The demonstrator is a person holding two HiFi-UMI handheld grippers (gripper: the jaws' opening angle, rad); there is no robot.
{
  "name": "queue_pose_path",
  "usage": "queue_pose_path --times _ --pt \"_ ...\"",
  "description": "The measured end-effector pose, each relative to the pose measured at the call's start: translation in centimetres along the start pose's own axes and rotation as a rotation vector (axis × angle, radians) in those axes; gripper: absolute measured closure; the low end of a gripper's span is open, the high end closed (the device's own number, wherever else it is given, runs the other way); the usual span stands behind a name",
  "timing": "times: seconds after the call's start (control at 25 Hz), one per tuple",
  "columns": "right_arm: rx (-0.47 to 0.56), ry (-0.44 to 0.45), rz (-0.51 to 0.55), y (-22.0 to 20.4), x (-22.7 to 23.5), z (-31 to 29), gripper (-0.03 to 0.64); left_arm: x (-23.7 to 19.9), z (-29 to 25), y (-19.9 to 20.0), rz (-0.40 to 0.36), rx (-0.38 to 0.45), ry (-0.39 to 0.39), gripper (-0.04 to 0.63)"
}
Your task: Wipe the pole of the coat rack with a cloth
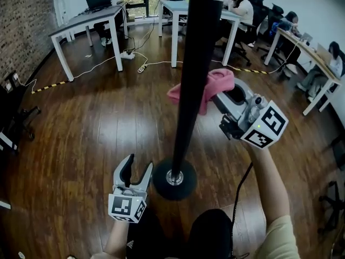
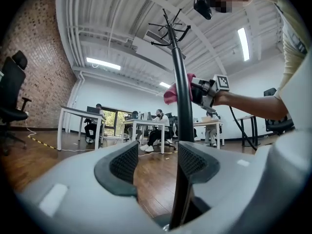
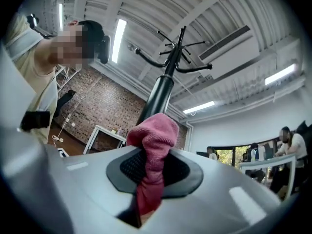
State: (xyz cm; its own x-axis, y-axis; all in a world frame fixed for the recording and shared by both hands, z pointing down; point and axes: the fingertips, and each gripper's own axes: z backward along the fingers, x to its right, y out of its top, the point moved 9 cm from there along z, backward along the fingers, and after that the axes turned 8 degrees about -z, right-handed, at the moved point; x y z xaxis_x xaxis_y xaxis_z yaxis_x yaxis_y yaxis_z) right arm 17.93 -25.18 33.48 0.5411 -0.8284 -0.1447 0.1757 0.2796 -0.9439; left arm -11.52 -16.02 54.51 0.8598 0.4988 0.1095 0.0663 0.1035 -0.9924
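The coat rack's black pole [image 1: 190,85] rises from a round base [image 1: 161,186] on the wood floor. A pink cloth [image 1: 216,81] is pressed against the pole about halfway up, and my right gripper [image 1: 222,90] is shut on it from the right side. In the right gripper view the cloth [image 3: 154,130] bulges out between the jaws, with the pole [image 3: 157,97] and its hooks [image 3: 176,50] behind it. My left gripper [image 1: 138,169] hangs low, just left of the base, open and holding nothing. From the left gripper [image 2: 156,161] the pole [image 2: 184,106] runs up close by its right finger.
White desks [image 1: 86,23] with seated people stand at the back and along the right [image 1: 302,53]. Cables and a power strip [image 1: 127,54] lie on the floor behind the rack. An office chair [image 1: 13,115] stands at the left by the brick wall.
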Motion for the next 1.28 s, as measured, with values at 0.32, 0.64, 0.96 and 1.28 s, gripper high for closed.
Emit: queue_pose_path --times 0.32,0.64,0.96,1.28 --pt "-0.095 -0.044 -0.132 -13.8 -2.5 4.7 0.566 -0.2 -0.6 -1.3 -0.007 -0.017 0.002 0.345" --pt "-0.389 -0.147 -0.313 -33.3 -5.9 10.5 0.566 -0.6 -1.3 -3.8 -0.050 -0.018 0.012 0.342" --pt "-0.622 -0.263 -0.453 -49.2 -8.2 14.9 0.566 -0.4 -1.2 -6.5 -0.052 -0.068 0.009 0.342" --pt "-0.931 -0.336 -0.590 -59.7 -11.4 17.8 0.569 -1.6 0.4 -7.3 -0.055 -0.113 0.055 0.342"
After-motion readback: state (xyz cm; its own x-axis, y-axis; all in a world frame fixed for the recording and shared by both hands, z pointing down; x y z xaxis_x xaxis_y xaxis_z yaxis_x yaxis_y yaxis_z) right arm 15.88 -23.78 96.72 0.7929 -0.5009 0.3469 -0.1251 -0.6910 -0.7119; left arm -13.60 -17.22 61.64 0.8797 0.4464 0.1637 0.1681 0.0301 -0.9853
